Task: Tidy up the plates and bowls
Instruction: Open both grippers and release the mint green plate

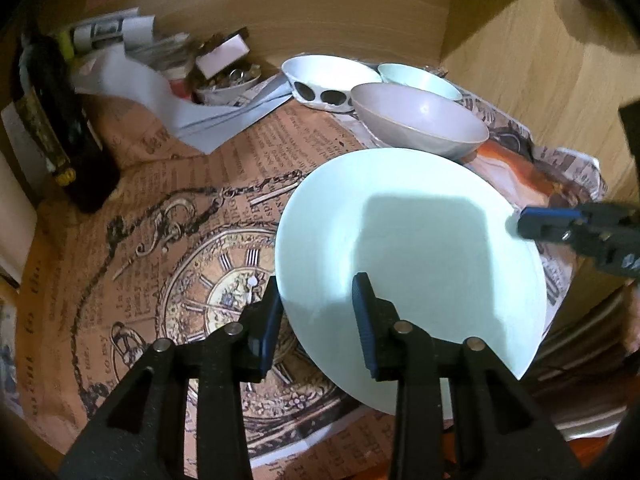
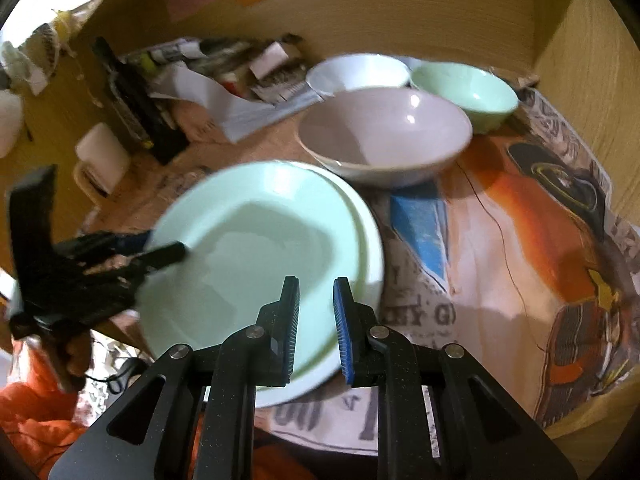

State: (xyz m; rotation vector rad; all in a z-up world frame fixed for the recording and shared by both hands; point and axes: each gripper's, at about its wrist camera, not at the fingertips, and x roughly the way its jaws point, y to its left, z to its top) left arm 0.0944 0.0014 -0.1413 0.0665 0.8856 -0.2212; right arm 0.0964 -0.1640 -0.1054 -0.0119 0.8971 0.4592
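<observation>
So the left gripper (image 1: pixel 316 312) is straddling the rim of the mint green plate (image 1: pixel 412 248), one finger outside the edge, one over the plate, spread wide and not pinching it as far as I can see. That plate is sitting on top of a white plate (image 2: pixel 370 240) near the front edge of the shelf, on the printed paper liner (image 1: pixel 160 264).

The right gripper (image 2: pixel 316 320) is hanging over the near-right rim of the plates with a narrow gap between its fingers, gripping nothing.

Behind the plates, a pinkish-grey bowl (image 2: pixel 384 136) is sitting, and further back toward the rear right corner are a white bowl (image 2: pixel 358 70) and a green bowl (image 2: pixel 466 90). A dark bottle (image 1: pixel 60 128) is standing at the left side, with a paper pile (image 1: pixel 132 60) at the back.
</observation>
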